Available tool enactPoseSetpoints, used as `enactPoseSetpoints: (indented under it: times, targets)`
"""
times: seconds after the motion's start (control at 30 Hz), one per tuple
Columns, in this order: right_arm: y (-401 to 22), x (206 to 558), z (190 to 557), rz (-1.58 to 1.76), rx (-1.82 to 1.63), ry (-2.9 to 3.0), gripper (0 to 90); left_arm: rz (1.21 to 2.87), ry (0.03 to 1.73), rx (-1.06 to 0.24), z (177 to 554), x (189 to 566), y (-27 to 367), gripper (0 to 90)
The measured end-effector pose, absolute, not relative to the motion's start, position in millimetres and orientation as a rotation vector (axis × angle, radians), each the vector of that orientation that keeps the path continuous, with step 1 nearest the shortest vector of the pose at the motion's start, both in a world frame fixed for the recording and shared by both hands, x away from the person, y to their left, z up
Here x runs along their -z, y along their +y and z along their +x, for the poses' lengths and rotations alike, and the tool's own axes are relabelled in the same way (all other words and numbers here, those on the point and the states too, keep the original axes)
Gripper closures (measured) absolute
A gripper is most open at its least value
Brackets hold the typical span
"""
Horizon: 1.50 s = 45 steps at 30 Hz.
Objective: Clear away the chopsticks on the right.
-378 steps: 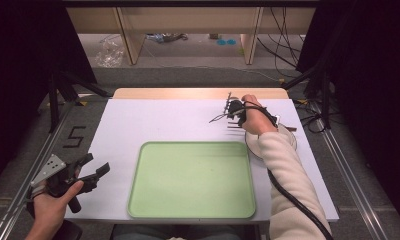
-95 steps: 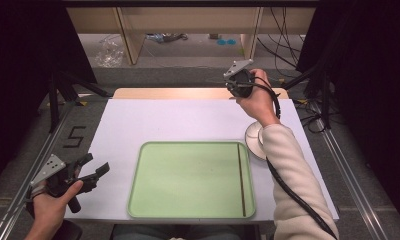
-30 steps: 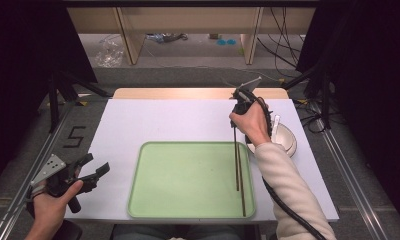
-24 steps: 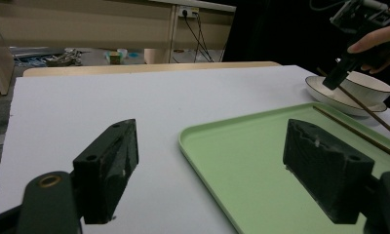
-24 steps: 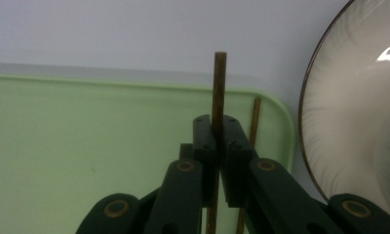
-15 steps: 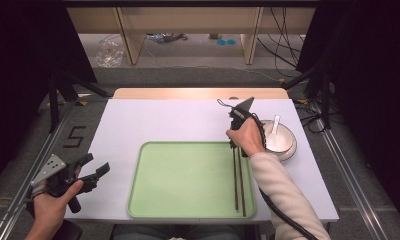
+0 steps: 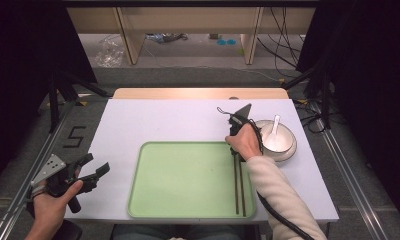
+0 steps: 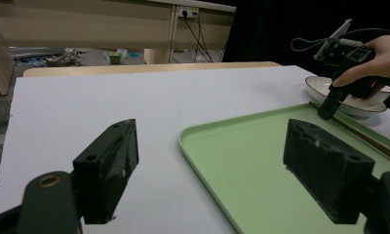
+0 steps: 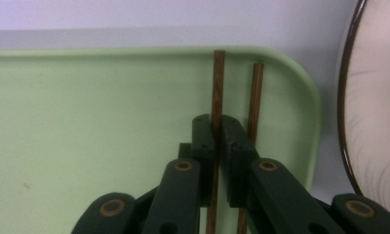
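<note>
The right gripper (image 9: 216,141) has its black jaws almost together, pinched on a thin dark brown wooden chopstick (image 9: 217,87) that runs straight out ahead of the pads; the jaws have just eased open a touch, yet the stick is between them and the pads press its sides. Just beside it, on the bowl side, lies the second dark brown wooden chopstick (image 9: 254,97), parallel and free of the jaws. Both sticks lie on the pale green rounded plastic tray (image 9: 86,112), their far ends up against its raised rim near the corner. Beyond that corner stands the round white ceramic bowl with a dark rim (image 7: 282,142), with a white spoon (image 7: 273,127) in it, on the white table (image 7: 163,120). Well apart, at the near left edge of the table, the left gripper (image 8: 210,161) hangs with its jaws spread wide and nothing between them. Against half a second ago, the right hand (image 7: 245,142) sits lower and nearer the tray's far edge — the left one is where it was.
</note>
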State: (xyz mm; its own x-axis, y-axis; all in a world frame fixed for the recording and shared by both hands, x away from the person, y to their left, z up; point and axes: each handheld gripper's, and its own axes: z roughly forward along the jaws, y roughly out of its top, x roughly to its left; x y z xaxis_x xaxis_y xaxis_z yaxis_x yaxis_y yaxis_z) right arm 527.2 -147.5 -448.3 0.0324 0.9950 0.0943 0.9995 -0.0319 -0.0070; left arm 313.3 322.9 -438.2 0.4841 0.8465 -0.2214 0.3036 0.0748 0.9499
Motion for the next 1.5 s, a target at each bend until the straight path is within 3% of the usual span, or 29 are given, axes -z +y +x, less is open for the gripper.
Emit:
enactPoseSetpoints:
  times: [0.3,0.6,0.97,1.2,1.5]
  targets:
    - [-150,432,524,-2.167,0.179,-2.187,79.1,1.490,1.054,-0.548,313,438,323,20.5]
    - [-167,402,498,-2.039,0.695,-2.441,68.9,1.488,1.052,-0.549,313,438,323,20.5]
    - [-197,387,455,-1.638,1.359,-2.778,44.3,1.492,1.054,-0.557,313,438,323,20.3]
    - [-204,390,435,-1.554,1.560,-2.785,37.5,1.493,1.053,-0.562,313,438,323,20.3]
    - [-216,401,404,-1.524,1.722,-2.765,35.9,1.492,1.047,-0.570,313,437,324,20.2]
